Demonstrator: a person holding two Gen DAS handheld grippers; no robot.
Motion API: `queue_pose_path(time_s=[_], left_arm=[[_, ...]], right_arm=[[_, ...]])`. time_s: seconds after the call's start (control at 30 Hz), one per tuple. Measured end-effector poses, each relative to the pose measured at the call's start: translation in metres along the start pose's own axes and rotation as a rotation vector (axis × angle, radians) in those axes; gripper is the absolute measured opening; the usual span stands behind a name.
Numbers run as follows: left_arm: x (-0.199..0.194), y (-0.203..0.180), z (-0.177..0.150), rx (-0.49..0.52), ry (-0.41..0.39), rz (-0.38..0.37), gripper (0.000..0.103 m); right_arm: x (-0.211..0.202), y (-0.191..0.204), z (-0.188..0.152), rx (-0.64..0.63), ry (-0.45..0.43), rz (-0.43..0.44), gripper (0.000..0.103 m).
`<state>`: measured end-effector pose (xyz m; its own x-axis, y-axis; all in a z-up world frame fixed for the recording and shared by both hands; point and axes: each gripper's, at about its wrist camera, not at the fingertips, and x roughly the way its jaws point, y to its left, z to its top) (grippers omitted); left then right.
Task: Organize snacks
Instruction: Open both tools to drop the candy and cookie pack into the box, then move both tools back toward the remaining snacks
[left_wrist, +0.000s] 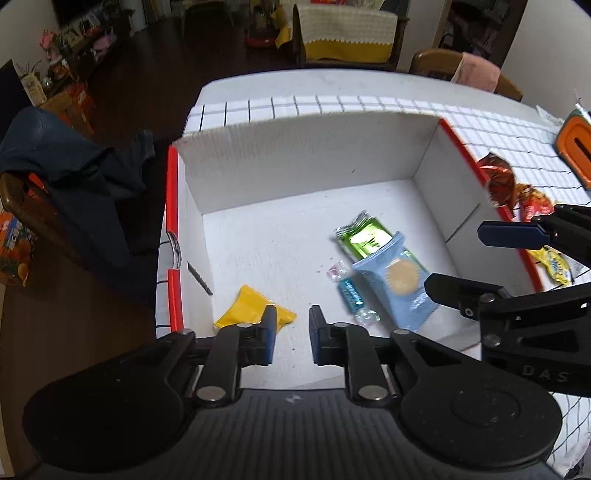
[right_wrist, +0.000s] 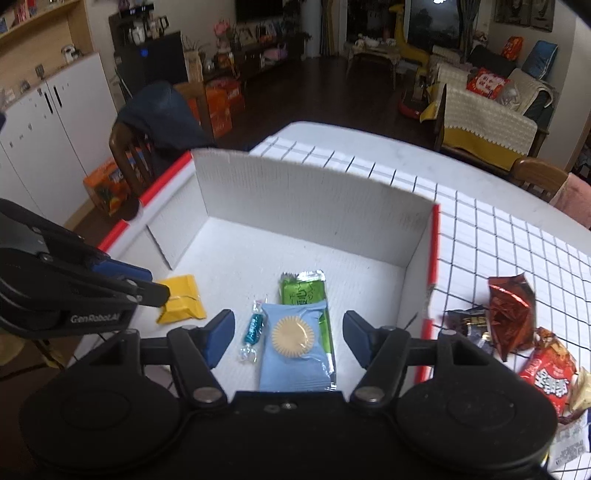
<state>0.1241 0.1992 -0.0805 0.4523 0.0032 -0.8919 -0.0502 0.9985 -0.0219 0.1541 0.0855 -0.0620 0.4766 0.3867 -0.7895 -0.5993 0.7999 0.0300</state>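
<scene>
Now a white cardboard box with red-edged sides is seen on the checked tabletop, and four snacks are counted inside it. At the left of the floor a yellow packet is found; further right a small teal candy is laid just beside a pale blue biscuit packet, which is stacked over a green wrapper.

Both tools are angled steeply down over the box's near edge. The left tool is held with a narrow gap between its blue pads, and nothing is gripped; the yellow packet lies just beyond its left finger, partly hidden by it. The right tool is spread wide and empty, and the blue packet is framed between its fingers, with the candy near the left one, neither being pressed.

Outside the box, to the right, more wrapped snacks are heaped on the tabletop.
</scene>
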Motion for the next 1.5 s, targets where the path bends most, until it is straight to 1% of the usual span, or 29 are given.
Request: queue_pose_path(time_s=[0.1, 0.17, 0.23, 0.3, 0.37, 0.4, 0.43, 0.47, 0.57, 0.7, 0.77, 0.8, 0.83, 0.87, 0.9, 0.97, 1.07, 1.13, 1.37, 1.5], left_arm=[[-0.012, -0.005, -0.001, 0.005, -0.024, -0.010, 0.024], [-0.020, -0.009, -0.003, 0.010, -0.042, -0.015, 0.025], [-0.028, -0.015, -0.004, 0.016, -0.060, -0.020, 0.028], [-0.035, -0.020, -0.004, 0.025, -0.079, -0.030, 0.032], [-0.041, -0.025, -0.005, 0.029, -0.094, -0.042, 0.044], [-0.045, -0.028, -0.006, 0.029, -0.106, -0.049, 0.056], [-0.048, -0.031, -0.007, 0.028, -0.119, -0.054, 0.064], [-0.051, -0.033, -0.008, 0.029, -0.131, -0.058, 0.066], [-0.058, -0.043, -0.009, 0.039, -0.147, -0.068, 0.067], [-0.067, -0.062, -0.011, 0.060, -0.186, -0.079, 0.072], [-0.069, -0.073, -0.011, 0.073, -0.201, -0.083, 0.073], [-0.069, -0.079, -0.010, 0.079, -0.207, -0.087, 0.074], [-0.069, -0.085, -0.010, 0.086, -0.213, -0.090, 0.076], [-0.070, -0.091, -0.010, 0.092, -0.222, -0.091, 0.077], [-0.069, -0.097, -0.010, 0.096, -0.230, -0.094, 0.080], [-0.069, -0.110, -0.009, 0.103, -0.237, -0.106, 0.081], [-0.065, -0.130, -0.007, 0.111, -0.239, -0.120, 0.083], [-0.060, -0.143, -0.006, 0.110, -0.238, -0.128, 0.085], [-0.037, -0.186, 0.005, 0.076, -0.200, -0.153, 0.085], [-0.022, -0.213, 0.012, 0.072, -0.185, -0.139, 0.085]], right_arm=[[-0.017, -0.005, -0.003, 0.024, -0.037, 0.001, 0.070], [-0.028, -0.009, -0.003, 0.042, -0.056, -0.002, 0.070], [-0.039, -0.013, -0.005, 0.058, -0.076, 0.001, 0.071], [-0.049, -0.017, -0.009, 0.071, -0.096, -0.002, 0.074], [-0.059, -0.021, -0.013, 0.086, -0.117, 0.000, 0.078], [-0.064, -0.023, -0.015, 0.095, -0.127, 0.000, 0.080], [-0.068, -0.026, -0.018, 0.104, -0.134, -0.002, 0.080], [-0.073, -0.029, -0.020, 0.114, -0.142, -0.001, 0.080], [-0.085, -0.036, -0.027, 0.142, -0.164, -0.002, 0.082], [-0.101, -0.048, -0.038, 0.168, -0.183, -0.015, 0.084], [-0.107, -0.056, -0.045, 0.184, -0.189, -0.027, 0.084], [-0.110, -0.060, -0.049, 0.192, -0.191, -0.033, 0.086], [-0.113, -0.065, -0.052, 0.200, -0.195, -0.041, 0.094], [-0.117, -0.071, -0.058, 0.208, -0.203, -0.051, 0.097], [-0.121, -0.077, -0.063, 0.216, -0.210, -0.058, 0.098], [-0.127, -0.090, -0.072, 0.230, -0.209, -0.071, 0.098], [-0.133, -0.109, -0.086, 0.254, -0.204, -0.101, 0.098], [-0.137, -0.125, -0.095, 0.272, -0.199, -0.116, 0.102], [-0.139, -0.175, -0.127, 0.279, -0.164, -0.182, 0.103], [-0.136, -0.209, -0.142, 0.295, -0.136, -0.204, 0.103]])
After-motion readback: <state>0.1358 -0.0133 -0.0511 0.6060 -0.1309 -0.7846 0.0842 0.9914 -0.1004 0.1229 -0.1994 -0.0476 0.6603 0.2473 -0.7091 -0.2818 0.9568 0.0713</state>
